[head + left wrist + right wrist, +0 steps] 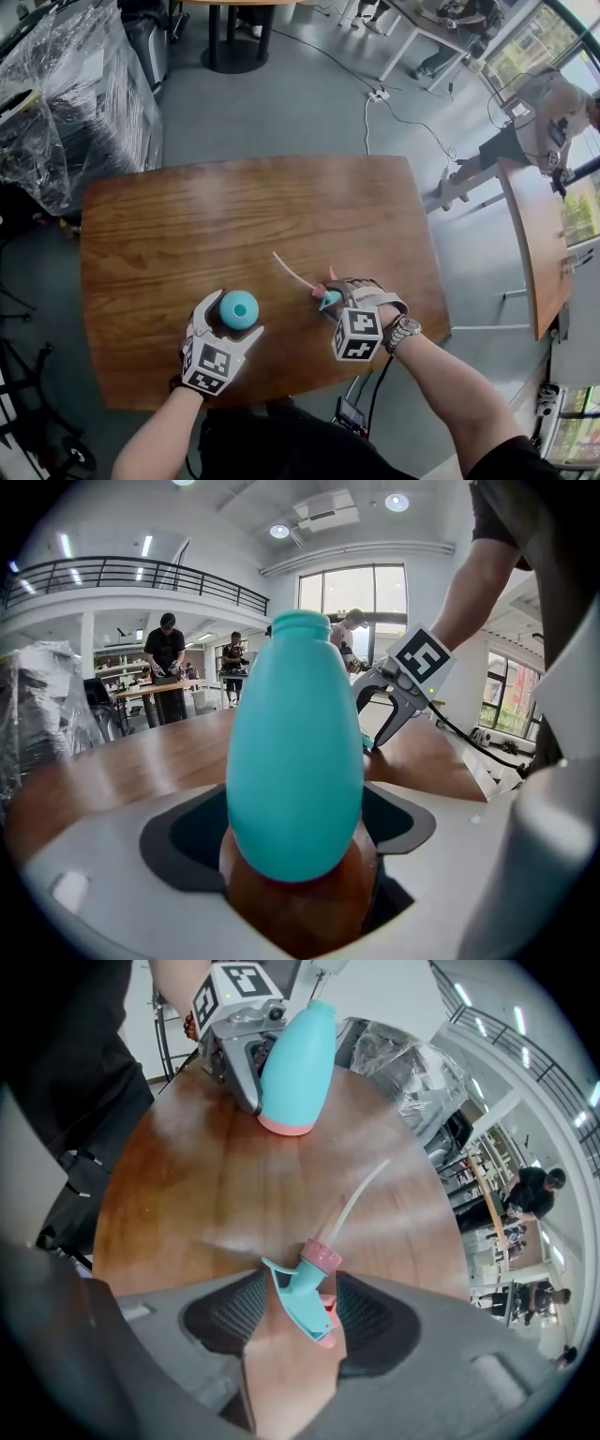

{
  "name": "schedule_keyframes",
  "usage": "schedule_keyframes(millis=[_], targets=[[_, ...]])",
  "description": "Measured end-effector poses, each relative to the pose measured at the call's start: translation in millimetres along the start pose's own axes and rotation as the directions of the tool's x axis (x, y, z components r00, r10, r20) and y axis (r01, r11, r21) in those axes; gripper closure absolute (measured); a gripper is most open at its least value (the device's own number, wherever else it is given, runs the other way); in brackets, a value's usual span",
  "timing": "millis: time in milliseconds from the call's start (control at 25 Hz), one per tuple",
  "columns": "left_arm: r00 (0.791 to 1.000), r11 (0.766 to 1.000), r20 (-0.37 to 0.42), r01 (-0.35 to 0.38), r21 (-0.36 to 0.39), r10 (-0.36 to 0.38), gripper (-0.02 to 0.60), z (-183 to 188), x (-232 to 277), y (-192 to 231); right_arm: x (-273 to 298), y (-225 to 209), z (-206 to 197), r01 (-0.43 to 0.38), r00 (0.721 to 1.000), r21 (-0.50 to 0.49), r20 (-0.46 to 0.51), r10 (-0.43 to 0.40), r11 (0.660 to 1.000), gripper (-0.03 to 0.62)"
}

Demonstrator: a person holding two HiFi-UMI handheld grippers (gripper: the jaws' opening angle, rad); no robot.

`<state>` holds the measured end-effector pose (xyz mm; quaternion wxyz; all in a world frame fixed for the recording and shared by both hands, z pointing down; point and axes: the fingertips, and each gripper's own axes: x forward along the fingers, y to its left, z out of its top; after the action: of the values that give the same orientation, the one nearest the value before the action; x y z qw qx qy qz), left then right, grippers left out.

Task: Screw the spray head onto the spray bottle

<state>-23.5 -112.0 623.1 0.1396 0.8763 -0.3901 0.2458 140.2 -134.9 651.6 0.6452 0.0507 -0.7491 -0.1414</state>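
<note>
Pickup stage: the teal egg-shaped plastic spray bottle [295, 761] stands on the brown wooden desk [187, 216] between the open fingers of the left gripper [228, 326], while the open fingers of the right gripper [330, 302] straddle the teal-and-pink spray head [307, 1293] lying nearby, which likely must next be clamped and lifted.

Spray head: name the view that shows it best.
Right gripper view: the spray head lies close up, trigger, pink collar and tube plain. Head view shows a small part; left gripper view, a distant sliver.
</note>
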Motion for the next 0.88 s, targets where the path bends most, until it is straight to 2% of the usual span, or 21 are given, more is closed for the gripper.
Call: schedule_keyframes(millis=[200,400,480,560,640,760,800,880], targets=[[1.000,1.000,0.030,-0.009,-0.009,0.009,0.103,6.5,-10.0,0.1,1.1,-0.3,-0.5,-0.087,0.996,0.064,0.010,0.086,0.994,0.387],[0.991,0.996,0.099,-0.085,-0.036,0.089,0.103,21.9,-41.1,10.1,0.2,-1.4,2.1,-0.101,0.995,0.093,0.024,0.100,0.990,0.404],[0.982,0.992,0.138,-0.124,-0.015,0.125,0.105,34.7,-58.9,8.2,-1.0,0.6,4.6,-0.102,0.994,0.118,0.042,0.097,0.988,0.408],[0.976,0.990,0.174,-0.136,0.037,0.128,0.130,52.3,-75.5,-4.7,-2.8,3.0,8.1,-0.110,0.993,0.157,0.068,0.101,0.981,0.411],[0.977,0.991,0.197,-0.097,0.088,0.078,0.181,71.4,-85.2,-29.9,-5.6,4.9,11.8,-0.126,0.989,0.207,0.099,0.107,0.970,0.411],[0.978,0.993,0.200,0.035,0.116,-0.058,0.249,89.0,-79.2,-78.2,-11.7,10.6,17.1,-0.161,0.981,0.290,0.152,0.121,0.943,0.411],[0.978,0.989,0.182,0.076,0.123,-0.098,0.263,88.9,-71.4,-92.2,-13.8,13.4,18.8,-0.173,0.978,0.314,0.169,0.124,0.934,0.411],[0.985,0.979,0.095,0.128,0.159,-0.145,0.320,75.4,-48.0,-112.7,-17.9,20.1,22.0,-0.195,0.971,0.356,0.202,0.128,0.914,0.411]])
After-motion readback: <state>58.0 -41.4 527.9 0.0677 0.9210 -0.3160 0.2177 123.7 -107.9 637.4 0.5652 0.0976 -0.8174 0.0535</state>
